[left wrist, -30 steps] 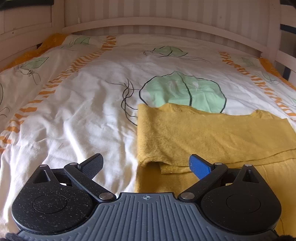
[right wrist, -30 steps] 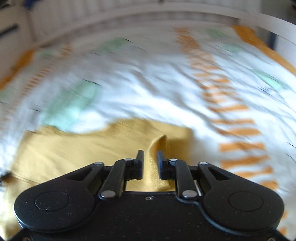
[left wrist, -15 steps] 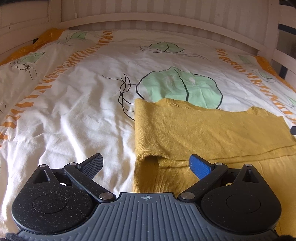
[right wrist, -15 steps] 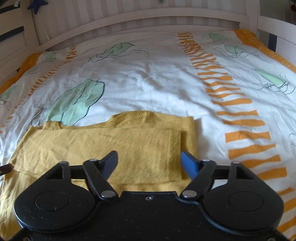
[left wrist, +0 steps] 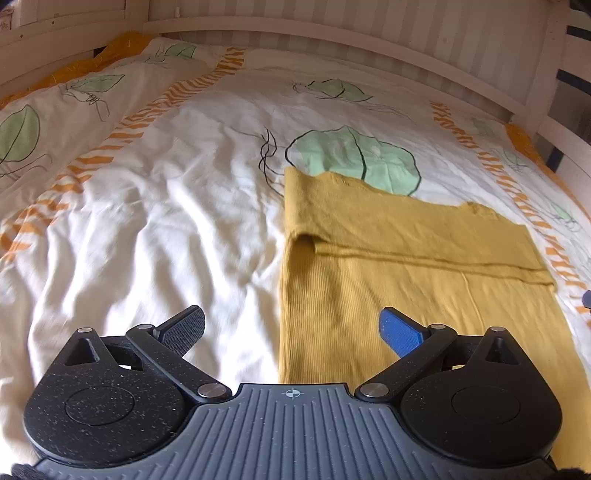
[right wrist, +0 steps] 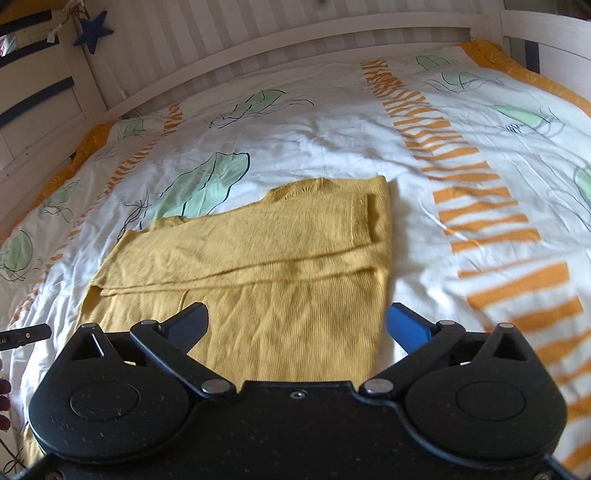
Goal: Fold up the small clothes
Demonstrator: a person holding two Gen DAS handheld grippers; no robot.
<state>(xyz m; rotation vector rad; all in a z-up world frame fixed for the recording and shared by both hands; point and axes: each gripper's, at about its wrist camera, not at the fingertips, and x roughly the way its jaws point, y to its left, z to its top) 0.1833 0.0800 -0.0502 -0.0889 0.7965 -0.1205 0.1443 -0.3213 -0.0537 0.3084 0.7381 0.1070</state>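
Left wrist view: the near end of the yellow garment point(left wrist: 406, 266) passes under the left gripper point(left wrist: 291, 325) and is cut off at 6 o'clock; its far right corner runs toward the frame edge at 3 o'clock, where a small dark-blue sliver shows that cannot be made out. The garment lies flat on the duvet point(left wrist: 166, 206), right of centre, with its upper part folded across as a band. A small dark pocket gapes at the band's left end. The left gripper's jaws stand wide apart with nothing between the pads: the black one hangs over bare duvet, the blue one over the garment's lower part. From 9 to 11 o'clock the duvet is open and rumpled, up to the white slatted bed rail point(left wrist: 332, 33).

Right wrist view: the right gripper point(right wrist: 297, 321) hides the garment's near hem point(right wrist: 295, 295). Its jaws have just been opening and now stand at full spread, gripping nothing; the garment's right edge lies just inside the blue pad. At 9 o'clock a dark tip of the other gripper pokes in, mostly cut off. A blue star point(right wrist: 92, 31) hangs at 11 o'clock. Open duvet with orange stripes fills 1 to 4 o'clock.
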